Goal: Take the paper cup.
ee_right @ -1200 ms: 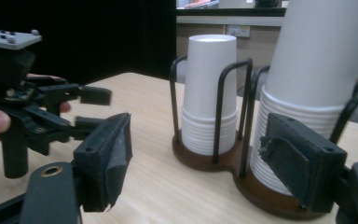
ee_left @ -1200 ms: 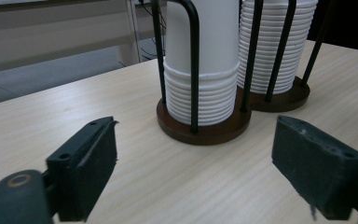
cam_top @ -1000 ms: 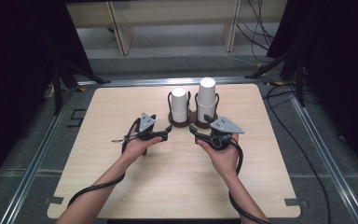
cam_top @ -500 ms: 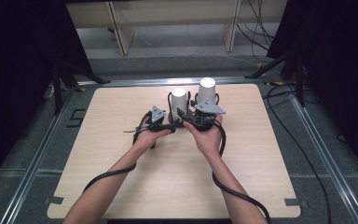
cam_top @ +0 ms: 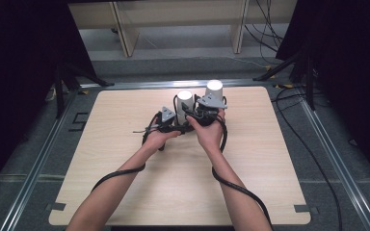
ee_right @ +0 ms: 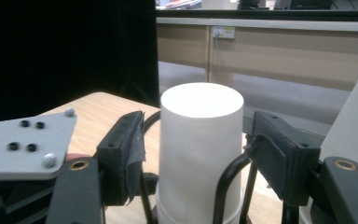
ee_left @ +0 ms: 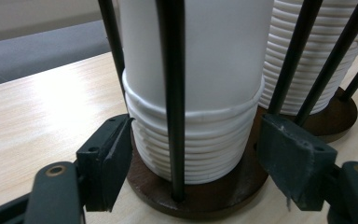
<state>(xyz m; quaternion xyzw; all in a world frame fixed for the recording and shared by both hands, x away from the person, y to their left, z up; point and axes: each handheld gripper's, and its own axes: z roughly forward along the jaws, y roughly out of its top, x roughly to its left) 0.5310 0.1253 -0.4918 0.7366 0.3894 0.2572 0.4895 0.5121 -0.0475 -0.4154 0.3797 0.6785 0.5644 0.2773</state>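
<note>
Two stacks of white paper cups stand upside down in black wire holders on round dark bases. The shorter left stack (cam_top: 184, 96) has both grippers at it. In the left gripper view my left gripper (ee_left: 200, 163) is open, its jaws on either side of the stack's ribbed lower rims (ee_left: 196, 140), just above the base (ee_left: 214, 198). My right gripper (ee_right: 200, 154) is open around the top cup (ee_right: 200, 135) of that same stack. From above, the left gripper (cam_top: 178, 125) is low and the right gripper (cam_top: 190, 109) higher.
The taller second stack (cam_top: 214, 87) stands just right of the first, also seen close by (ee_left: 307, 56). The wooden table (cam_top: 125, 159) has a metal frame around it, cables trail at the right (cam_top: 318, 159), and a shelf unit (cam_top: 173, 19) stands beyond the far edge.
Both hands moved forward and inward to the left stack. The right gripper swung left from beside the taller stack and now brackets the top cup; the left gripper closed in on its base.
</note>
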